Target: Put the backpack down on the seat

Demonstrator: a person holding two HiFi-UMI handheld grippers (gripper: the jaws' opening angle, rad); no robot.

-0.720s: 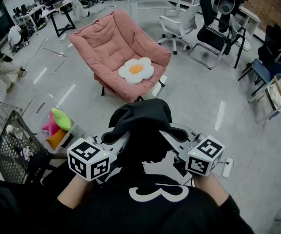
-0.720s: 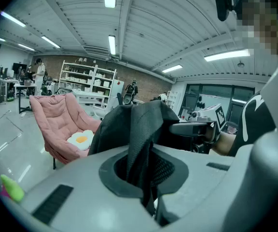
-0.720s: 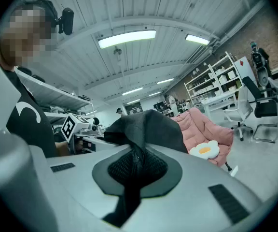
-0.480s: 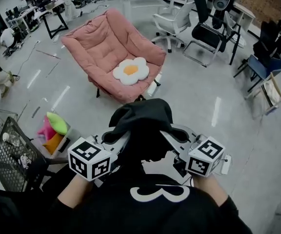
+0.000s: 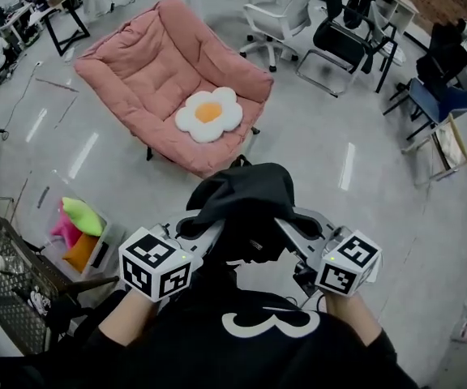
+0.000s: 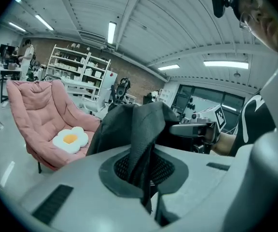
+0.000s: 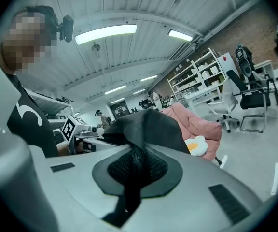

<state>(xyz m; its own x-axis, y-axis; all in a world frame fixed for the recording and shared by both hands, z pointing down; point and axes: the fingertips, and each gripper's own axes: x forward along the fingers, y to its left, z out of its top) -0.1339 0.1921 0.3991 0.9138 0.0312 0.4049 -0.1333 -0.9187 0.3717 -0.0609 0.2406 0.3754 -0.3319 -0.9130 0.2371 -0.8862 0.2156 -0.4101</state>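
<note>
As left gripper (image 5: 207,233), right gripper (image 5: 289,233) clamp it | backpack (image 5: 242,194) hangs between

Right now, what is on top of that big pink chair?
Only a white egg-shaped cushion lies on the pink chair. Whatever the cushion covers is hidden. The black backpack is not on it.

I am counting one backpack (image 5: 242,201) and two grippers, my left gripper (image 5: 205,235) and my right gripper (image 5: 292,235). I am seeing one pink seat (image 5: 148,67) carrying one flower cushion (image 5: 207,113), three office chairs, white (image 5: 278,19), black (image 5: 343,43) and blue (image 5: 438,100), and one wire basket (image 5: 14,286) at the floor's left edge.
</note>
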